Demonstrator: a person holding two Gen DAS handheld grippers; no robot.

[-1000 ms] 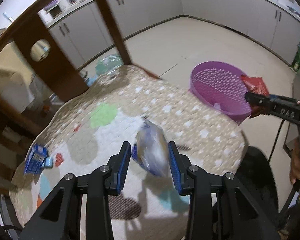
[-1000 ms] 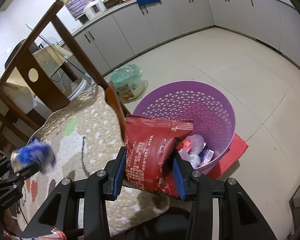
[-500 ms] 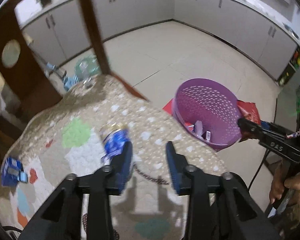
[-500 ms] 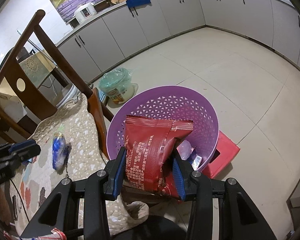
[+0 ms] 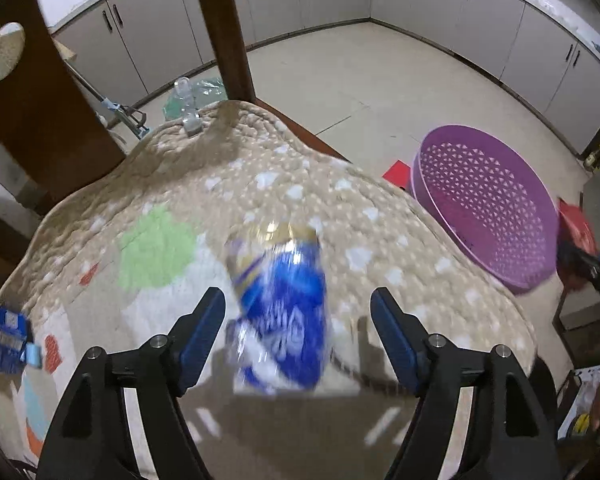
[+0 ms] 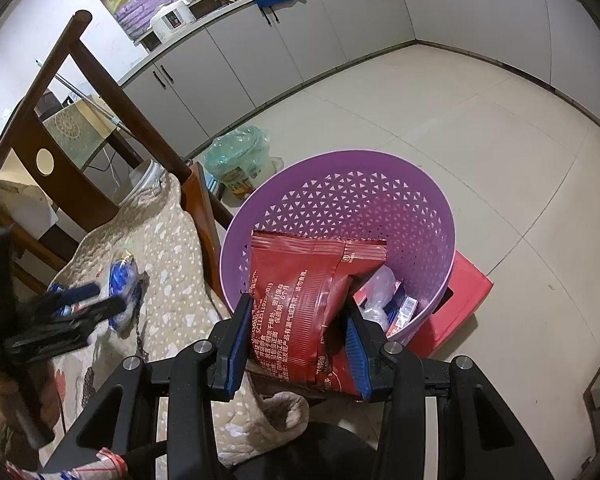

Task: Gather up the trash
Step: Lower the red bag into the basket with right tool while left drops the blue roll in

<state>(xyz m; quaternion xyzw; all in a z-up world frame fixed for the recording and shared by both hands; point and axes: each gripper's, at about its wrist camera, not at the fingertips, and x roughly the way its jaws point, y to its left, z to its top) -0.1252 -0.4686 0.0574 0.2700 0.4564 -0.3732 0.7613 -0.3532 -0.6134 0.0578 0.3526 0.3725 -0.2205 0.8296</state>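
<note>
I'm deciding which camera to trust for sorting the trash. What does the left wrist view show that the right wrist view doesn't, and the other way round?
Only the left wrist view shows the small blue packet at the cushion's left edge. Only the right wrist view shows the trash already in the purple basket and the print on the red snack bag clamped in the right gripper. Both show the blue wrapper between the left gripper's open jaws, untouched.

The red snack bag carries white Chinese print and a code, seemingly "SC1125110…0019" and "6个月". The blue wrapper's lettering is too blurred to read.
</note>
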